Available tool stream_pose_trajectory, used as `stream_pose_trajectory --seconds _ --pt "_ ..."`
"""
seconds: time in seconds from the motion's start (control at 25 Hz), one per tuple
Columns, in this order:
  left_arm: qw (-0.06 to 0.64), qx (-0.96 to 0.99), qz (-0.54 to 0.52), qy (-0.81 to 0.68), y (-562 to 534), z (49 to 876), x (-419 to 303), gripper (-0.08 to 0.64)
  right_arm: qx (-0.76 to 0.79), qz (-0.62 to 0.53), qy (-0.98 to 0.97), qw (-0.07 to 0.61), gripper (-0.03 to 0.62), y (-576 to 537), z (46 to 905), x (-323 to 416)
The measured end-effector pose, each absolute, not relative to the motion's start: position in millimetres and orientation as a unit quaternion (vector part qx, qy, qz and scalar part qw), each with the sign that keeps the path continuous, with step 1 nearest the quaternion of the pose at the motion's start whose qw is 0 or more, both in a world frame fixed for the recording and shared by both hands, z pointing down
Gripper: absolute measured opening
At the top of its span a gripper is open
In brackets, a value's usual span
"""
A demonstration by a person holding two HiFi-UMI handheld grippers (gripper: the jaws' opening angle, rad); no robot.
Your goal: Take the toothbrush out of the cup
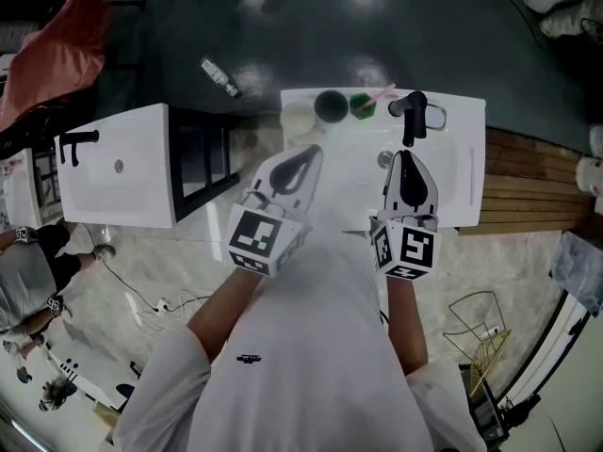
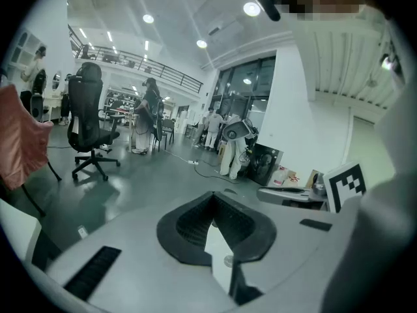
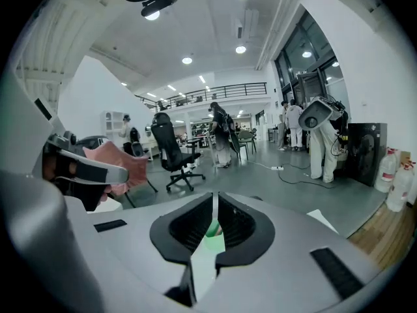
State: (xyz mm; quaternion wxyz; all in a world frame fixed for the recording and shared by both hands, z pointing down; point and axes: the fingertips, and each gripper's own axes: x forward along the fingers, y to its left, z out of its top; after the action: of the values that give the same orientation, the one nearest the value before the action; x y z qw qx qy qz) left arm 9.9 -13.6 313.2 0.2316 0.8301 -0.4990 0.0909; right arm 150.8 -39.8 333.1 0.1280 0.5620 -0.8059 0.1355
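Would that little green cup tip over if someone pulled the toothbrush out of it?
Quite possibly. The green cup looks small and probably light, and the toothbrush leans out over its rim, so a slanted pull could tilt it. It stands on the flat sink ledge, which should help steady it.

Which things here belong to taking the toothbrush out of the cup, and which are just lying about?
For the job: toothbrush; green cup; right gripper; left gripper.
Lying about: dark cup; faucet; wire basket; red cloth.
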Motion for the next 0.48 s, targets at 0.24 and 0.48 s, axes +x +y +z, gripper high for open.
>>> stream_pose_trajectory --seconds 0.24,0.48 --pt "0.243 0.827 0.098 -0.497 -22.3 324.3 6.3 0.003 0.561 0.164 -0.801 0.129 0.002 -63.7 358.2 140.2" --pt "0.256 0.827 0.108 -0.489 -31.2 336.4 9.2 0.003 0.572 0.202 -0.785 0.129 0.022 -92.4 388.8 129.4"
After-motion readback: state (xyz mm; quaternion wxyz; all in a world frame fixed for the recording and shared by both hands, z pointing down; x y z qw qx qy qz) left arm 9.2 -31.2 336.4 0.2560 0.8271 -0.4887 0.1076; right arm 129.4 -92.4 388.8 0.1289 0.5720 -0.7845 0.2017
